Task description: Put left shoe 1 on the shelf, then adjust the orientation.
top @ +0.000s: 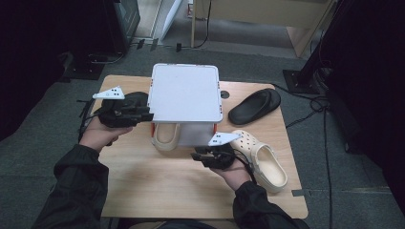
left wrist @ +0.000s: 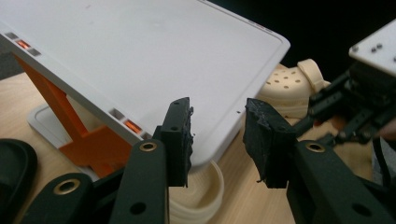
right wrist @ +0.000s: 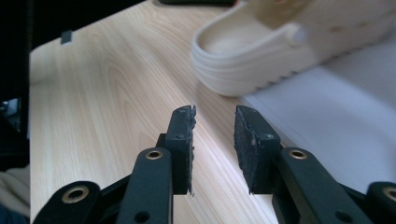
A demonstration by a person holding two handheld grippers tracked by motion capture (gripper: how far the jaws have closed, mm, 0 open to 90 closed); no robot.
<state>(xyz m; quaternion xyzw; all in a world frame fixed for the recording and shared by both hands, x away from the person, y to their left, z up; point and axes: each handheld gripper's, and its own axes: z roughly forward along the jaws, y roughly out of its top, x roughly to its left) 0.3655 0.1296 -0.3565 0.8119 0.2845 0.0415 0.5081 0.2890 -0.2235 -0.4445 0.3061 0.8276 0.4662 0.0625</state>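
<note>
A white shelf (top: 185, 93) on orange legs (left wrist: 70, 126) stands at the middle of the wooden table (top: 157, 186). One cream clog (top: 165, 136) lies under it on the white base (right wrist: 336, 116), heel toward me. A second cream clog (top: 265, 161) lies at the right, and a black clog (top: 254, 106) sits behind it. My left gripper (top: 149, 116) is open at the shelf's left front corner, with nothing between its jaws (left wrist: 217, 135). My right gripper (top: 195, 155) is open and empty just in front of the shelf, pointing at the clog (right wrist: 261, 51) underneath.
Another black shoe (top: 133, 99) lies behind my left gripper at the table's left. A round hole (top: 224, 94) sits in the tabletop beside the shelf. Cables (top: 315, 102) trail on the floor to the right. The near half of the table is bare wood.
</note>
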